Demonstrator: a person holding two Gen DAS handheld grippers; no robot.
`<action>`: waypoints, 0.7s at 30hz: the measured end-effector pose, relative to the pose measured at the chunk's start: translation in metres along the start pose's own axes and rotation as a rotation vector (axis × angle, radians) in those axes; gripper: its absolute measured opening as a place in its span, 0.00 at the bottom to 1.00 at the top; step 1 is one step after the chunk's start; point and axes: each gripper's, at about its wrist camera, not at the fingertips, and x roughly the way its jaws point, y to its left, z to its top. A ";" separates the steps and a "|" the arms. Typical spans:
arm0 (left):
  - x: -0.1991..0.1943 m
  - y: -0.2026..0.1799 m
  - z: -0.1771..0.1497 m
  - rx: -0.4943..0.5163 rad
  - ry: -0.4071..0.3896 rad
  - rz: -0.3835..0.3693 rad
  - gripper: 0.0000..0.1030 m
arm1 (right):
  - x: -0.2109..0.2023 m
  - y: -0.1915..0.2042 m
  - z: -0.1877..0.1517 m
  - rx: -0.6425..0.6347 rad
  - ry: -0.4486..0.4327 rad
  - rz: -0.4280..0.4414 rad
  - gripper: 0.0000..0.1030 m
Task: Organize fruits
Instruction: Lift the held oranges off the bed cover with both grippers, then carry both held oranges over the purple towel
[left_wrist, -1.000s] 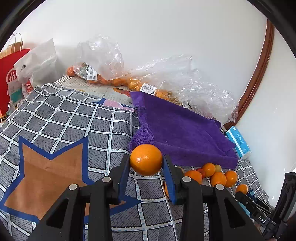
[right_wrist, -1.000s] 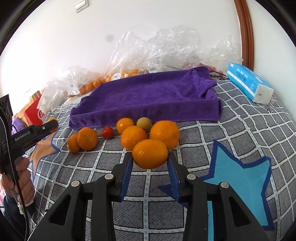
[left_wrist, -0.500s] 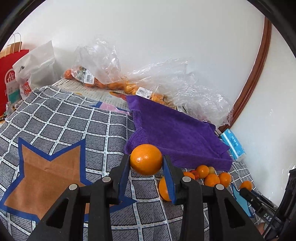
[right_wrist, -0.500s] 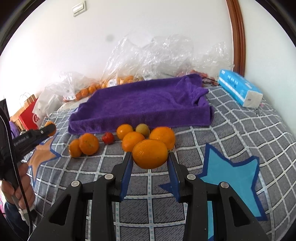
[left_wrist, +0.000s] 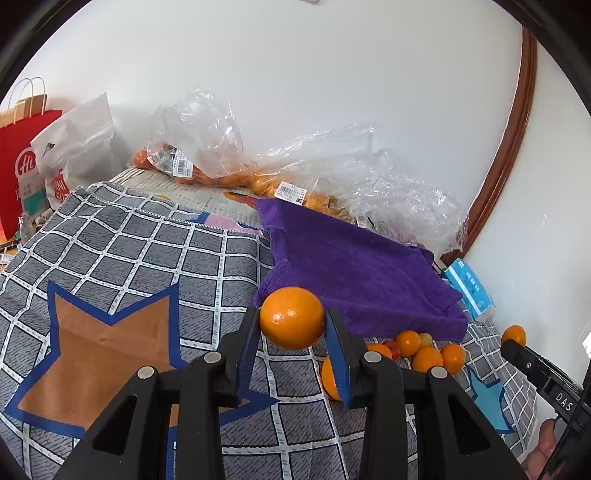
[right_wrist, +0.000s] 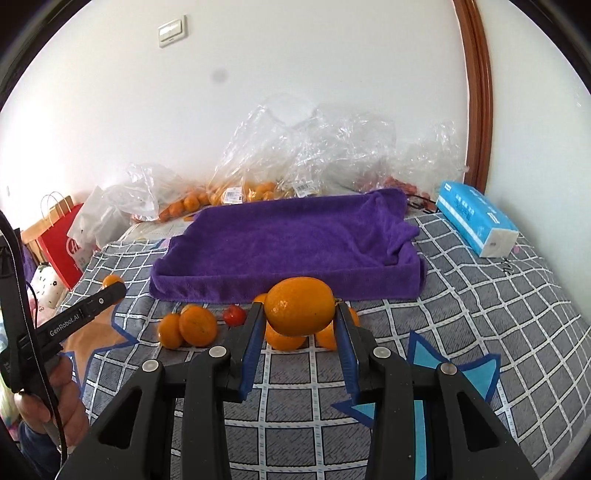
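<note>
My left gripper (left_wrist: 291, 323) is shut on an orange (left_wrist: 291, 316) and holds it above the checked blanket, near the front left corner of the purple towel-lined tray (left_wrist: 354, 273). My right gripper (right_wrist: 300, 317) is shut on a larger orange (right_wrist: 300, 312) and holds it above the loose fruit in front of the tray (right_wrist: 288, 240). Several oranges (right_wrist: 197, 325) and a small red fruit (right_wrist: 234, 315) lie on the blanket along the tray's front edge. The tray holds no fruit.
Clear plastic bags of oranges (right_wrist: 236, 192) lie against the wall behind the tray. A blue tissue pack (right_wrist: 476, 223) sits right of the tray. A red paper bag (left_wrist: 22, 162) and a white bag (left_wrist: 77, 147) stand at the far left.
Both grippers have risen and drawn back with their oranges; the tray and the loose fruit now look smaller and lower in both views.
</note>
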 end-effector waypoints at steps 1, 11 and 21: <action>-0.001 0.000 0.000 -0.002 -0.007 0.001 0.33 | -0.001 0.001 0.001 -0.007 -0.007 0.000 0.37; 0.001 -0.003 0.005 0.000 -0.002 0.032 0.33 | -0.004 -0.001 0.020 -0.007 -0.052 0.037 0.37; -0.013 -0.025 0.037 0.025 0.009 0.052 0.33 | 0.016 -0.009 0.050 -0.006 -0.103 0.057 0.37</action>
